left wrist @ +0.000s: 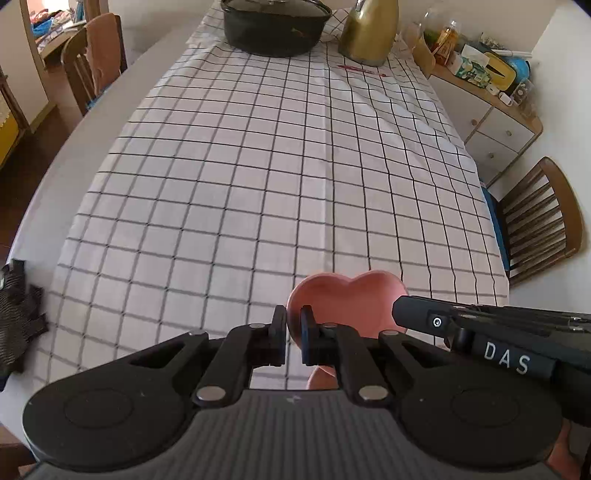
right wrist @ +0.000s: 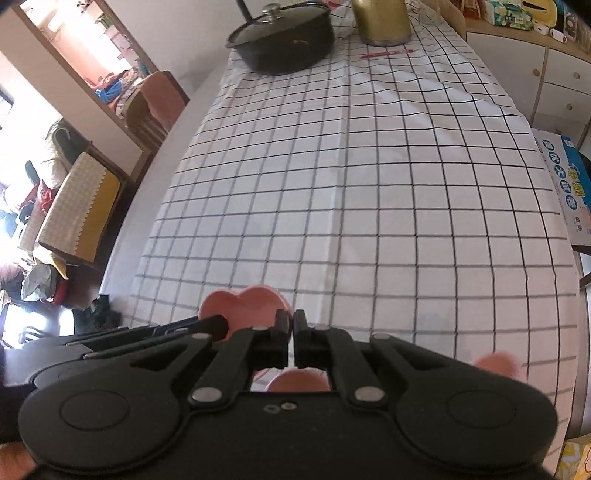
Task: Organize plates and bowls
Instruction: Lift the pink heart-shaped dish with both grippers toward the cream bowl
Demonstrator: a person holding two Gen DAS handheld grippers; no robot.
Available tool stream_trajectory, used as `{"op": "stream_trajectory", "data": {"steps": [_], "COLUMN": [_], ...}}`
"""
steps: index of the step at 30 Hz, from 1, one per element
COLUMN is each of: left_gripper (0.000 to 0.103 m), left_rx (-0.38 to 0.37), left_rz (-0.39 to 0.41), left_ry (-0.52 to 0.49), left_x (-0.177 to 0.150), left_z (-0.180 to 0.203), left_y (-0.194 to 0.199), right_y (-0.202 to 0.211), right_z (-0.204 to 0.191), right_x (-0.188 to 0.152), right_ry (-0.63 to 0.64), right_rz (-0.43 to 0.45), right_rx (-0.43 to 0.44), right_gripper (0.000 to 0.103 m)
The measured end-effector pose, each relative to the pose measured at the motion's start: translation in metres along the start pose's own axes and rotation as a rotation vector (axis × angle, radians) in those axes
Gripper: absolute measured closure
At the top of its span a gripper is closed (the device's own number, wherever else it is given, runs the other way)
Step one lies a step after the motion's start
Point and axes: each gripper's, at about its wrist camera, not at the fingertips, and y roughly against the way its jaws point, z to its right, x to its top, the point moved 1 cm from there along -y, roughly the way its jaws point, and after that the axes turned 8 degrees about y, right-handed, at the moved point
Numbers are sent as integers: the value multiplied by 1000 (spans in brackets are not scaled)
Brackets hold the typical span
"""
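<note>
A pink heart-shaped dish (left wrist: 347,299) is held above the checked tablecloth (left wrist: 258,166) near the table's front edge. My left gripper (left wrist: 293,325) is shut on the dish's left rim. My right gripper (right wrist: 293,328) is shut on the dish's right rim; the dish also shows in the right wrist view (right wrist: 243,302). The right gripper's finger enters the left wrist view from the right (left wrist: 417,314). Another pink piece (right wrist: 295,380) shows below the jaws; I cannot tell what it is.
A black lidded pot (left wrist: 275,26) and a gold kettle (left wrist: 369,33) stand at the far end, with a red pen (left wrist: 362,70) beside them. Wooden chairs stand left (left wrist: 92,59) and right (left wrist: 539,221). A cluttered cabinet (left wrist: 487,92) is at the right. A black glove (left wrist: 18,314) lies at the left edge.
</note>
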Motion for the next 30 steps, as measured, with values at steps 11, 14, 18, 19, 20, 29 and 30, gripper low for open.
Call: {"op": "stream_trajectory", "data": {"steps": [11,14,18,19,20,29,30], "left_gripper": [96,96,96,96,96,96,96], "left_rx": [14,21,27,30,34,52,54], "left_rz": [8,0,-18,-21,-28,-85,-92], "left_ry": [5,7,15,16,15,-3,-7], "left_x": [-38,-49,-61,-64,-68,-98,-101], "left_z": [-43,-57,-73,-76,-80,-99,-99], "left_y": [42,49,52,52,52,37,35], "right_y": [17,18,15,14,13,-4,-6], "right_z": [-57,-70,-83,-87,-89,-100,-100], "right_x": [-39,-50,-64,-68,-72,-108,-111], "right_ry": [24,29,28,29,32,29,30], "right_rz": [12,6,-13,-19,-27,-101,-108], "right_rx": [11,19,33,34,36,31,28], "right_gripper": [102,102,102,102,102,101,101]}}
